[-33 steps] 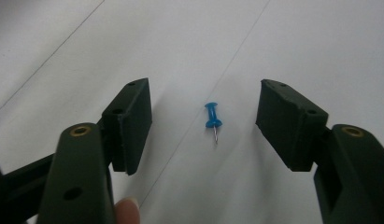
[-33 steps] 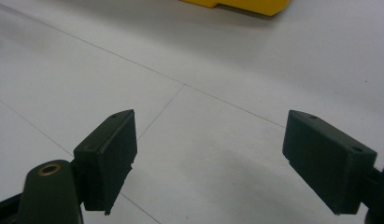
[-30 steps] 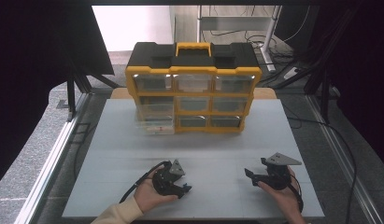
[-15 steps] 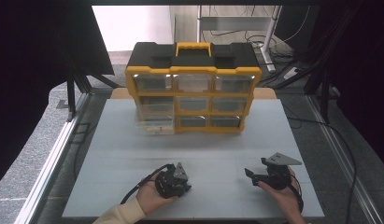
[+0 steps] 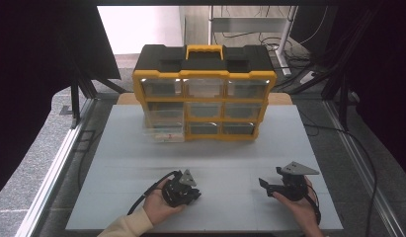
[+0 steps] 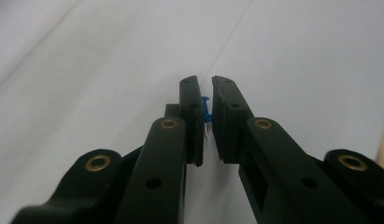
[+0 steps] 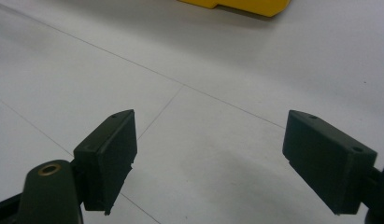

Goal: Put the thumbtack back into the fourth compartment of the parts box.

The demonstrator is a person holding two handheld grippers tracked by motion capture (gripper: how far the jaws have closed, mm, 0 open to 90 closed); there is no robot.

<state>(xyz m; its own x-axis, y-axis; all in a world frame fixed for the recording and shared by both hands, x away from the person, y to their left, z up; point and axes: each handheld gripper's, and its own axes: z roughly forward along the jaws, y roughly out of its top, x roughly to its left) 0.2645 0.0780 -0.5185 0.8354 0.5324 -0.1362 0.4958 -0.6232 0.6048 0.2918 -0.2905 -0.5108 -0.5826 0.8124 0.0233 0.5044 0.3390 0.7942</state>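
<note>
The left gripper (image 6: 207, 116) has its fingers clamped on a blue pushpin (image 6: 206, 112) low over the tabletop (image 5: 230, 158), the right gripper (image 7: 208, 163) spread empty; stowing it in the organizer (image 5: 204, 94) likely remains.

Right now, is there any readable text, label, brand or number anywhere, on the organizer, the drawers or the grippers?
None can be read.
Yellow-and-black drawer organizer: no legible brand or label; its drawer fronts are too small and blurred.
Left gripper, right gripper: no markings visible.
</note>
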